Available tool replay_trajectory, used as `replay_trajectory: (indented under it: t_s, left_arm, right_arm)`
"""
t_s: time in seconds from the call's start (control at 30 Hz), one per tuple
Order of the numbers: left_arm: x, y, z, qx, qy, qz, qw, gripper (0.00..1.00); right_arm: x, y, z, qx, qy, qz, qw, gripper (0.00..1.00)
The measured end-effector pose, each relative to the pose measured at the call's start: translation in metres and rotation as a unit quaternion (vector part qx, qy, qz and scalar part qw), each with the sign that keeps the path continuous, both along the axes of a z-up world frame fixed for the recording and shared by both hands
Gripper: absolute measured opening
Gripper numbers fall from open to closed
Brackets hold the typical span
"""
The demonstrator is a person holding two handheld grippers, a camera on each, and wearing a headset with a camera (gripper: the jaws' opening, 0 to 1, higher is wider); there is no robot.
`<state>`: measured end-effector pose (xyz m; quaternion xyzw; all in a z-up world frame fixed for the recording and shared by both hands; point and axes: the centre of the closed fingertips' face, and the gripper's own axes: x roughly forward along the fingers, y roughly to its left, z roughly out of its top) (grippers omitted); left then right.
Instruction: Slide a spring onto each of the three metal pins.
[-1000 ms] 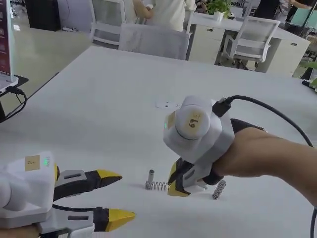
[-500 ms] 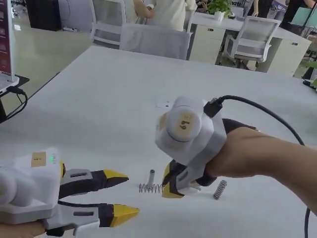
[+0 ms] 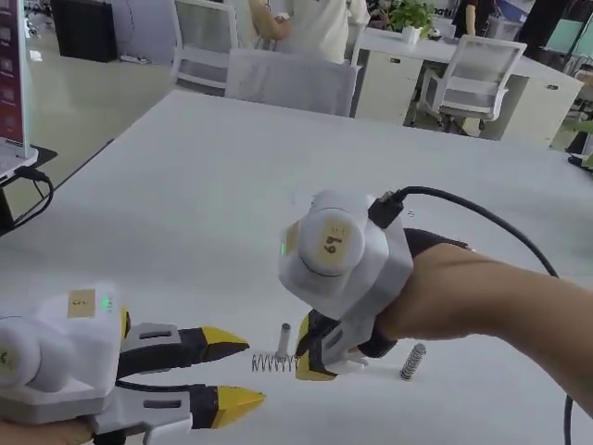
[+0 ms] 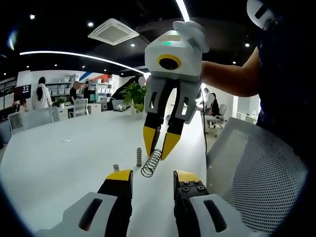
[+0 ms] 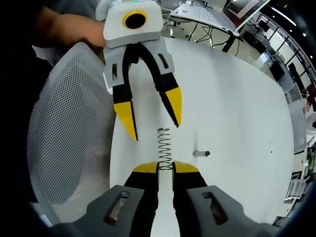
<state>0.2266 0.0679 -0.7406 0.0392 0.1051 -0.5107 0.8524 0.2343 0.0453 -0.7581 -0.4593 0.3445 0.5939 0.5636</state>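
Right tool [image 3: 308, 360]: jaws nearly closed, pinching one end of a spring [image 3: 273, 362]. The spring sticks out level from the yellow tips, free end pointing at the left tool [image 3: 243, 371]. In the right gripper view the coil runs straight out from between the tips toward the gap of the opposite tool.

Left tool: jaws spread wide, nothing between them. It sits low at the near-left of the desk [image 3: 185, 185], tips aimed at the spring's free end and close to it, not touching.

Pin [image 3: 284, 336]: stands upright on the desk, bare, just behind the held spring and just beside the right tool's tips. Cannot tell whether the spring touches the pin or the desk surface.

Second spring [image 3: 412, 362]: on the desk on the far side of the right tool, apart from the pin. In the left gripper view it looks upright; cannot tell whether a pin is inside it.

A black cable [image 3: 482, 218] runs from the top of the right tool back over the person's forearm. A mesh chair back [image 5: 64, 148] lies along the desk edge in the right gripper view.
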Motion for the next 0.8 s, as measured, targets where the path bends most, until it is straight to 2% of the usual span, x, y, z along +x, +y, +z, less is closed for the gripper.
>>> replay_trajectory:
  t_s: [0.8]
  left_arm:
    - [-0.0009, -0.0027, -0.0011, 0.004, 0.000, -0.012, 0.9999, 0.14]
  right_arm:
    - [-0.0097, 0.0098, -0.0004, -0.002, 0.001, 0.036, 0.9993, 0.07]
